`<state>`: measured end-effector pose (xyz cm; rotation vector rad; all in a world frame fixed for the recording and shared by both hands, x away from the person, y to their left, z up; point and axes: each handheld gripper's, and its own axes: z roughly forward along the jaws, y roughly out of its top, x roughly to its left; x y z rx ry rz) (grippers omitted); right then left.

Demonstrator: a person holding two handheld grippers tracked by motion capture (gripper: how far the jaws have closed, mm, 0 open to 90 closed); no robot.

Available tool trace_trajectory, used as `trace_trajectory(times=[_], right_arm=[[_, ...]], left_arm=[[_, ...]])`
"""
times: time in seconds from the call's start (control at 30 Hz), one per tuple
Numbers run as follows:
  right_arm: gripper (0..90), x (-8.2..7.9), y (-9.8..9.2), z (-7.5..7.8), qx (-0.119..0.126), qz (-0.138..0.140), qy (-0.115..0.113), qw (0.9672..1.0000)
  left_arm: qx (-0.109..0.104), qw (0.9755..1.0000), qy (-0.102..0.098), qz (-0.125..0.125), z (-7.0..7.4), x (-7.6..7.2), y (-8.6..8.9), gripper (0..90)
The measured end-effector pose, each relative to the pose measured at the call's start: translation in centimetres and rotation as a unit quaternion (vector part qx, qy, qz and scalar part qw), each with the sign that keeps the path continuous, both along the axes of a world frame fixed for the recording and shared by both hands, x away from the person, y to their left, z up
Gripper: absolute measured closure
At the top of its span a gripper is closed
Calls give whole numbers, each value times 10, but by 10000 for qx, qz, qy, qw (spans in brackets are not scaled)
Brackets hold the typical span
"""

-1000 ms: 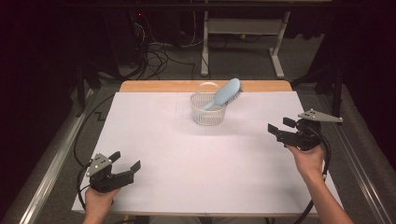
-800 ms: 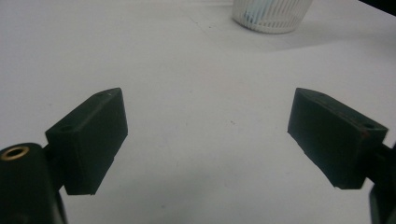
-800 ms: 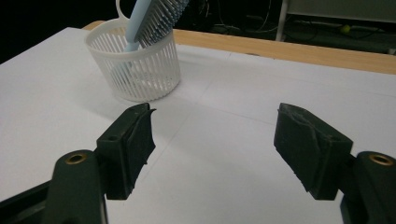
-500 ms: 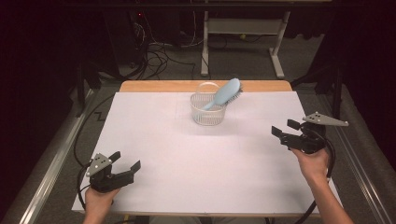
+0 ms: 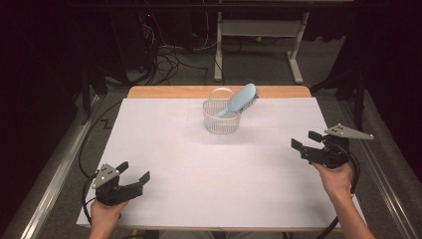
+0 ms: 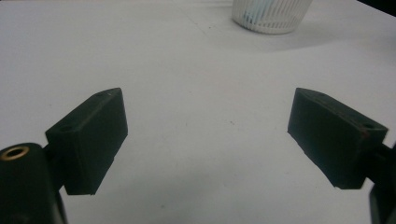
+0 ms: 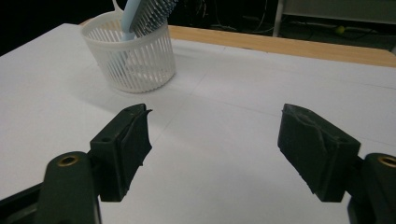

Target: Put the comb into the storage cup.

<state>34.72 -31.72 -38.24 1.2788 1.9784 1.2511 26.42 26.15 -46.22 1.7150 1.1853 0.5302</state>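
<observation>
Both claws stand apart and empty: the left gripper [image 5: 133,174] at the desk's [image 5: 164,149] near left corner; the right gripper [image 5: 307,141], jaws just widened, by its right edge; the blue brush [image 5: 238,101] leans, seemingly handle-down, in the white basket [image 5: 221,122] toward the far edge.

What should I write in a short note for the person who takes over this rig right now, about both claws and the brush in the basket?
Left claw: open, nothing between its jaws, low at the near left corner of the table.
Right claw: open and holding nothing; its jaws have just been opening. It sits near the right edge.
Brush: light blue, stands tilted in the white basket, handle down, bristle head sticking out over the rim.
Basket: upright at the far middle of the table, apart from both claws.
Done: brush looks placed in the basket.
Left: apparently nothing, both claws are clear.
</observation>
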Motion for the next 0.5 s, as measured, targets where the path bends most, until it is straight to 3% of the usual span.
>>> trace_trajectory(times=[0.5], right_arm=[[242,-14,-8,-7,114,-17,-8,9999]], left_arm=[[8,10000,3,-11,0,0,-1,114]])
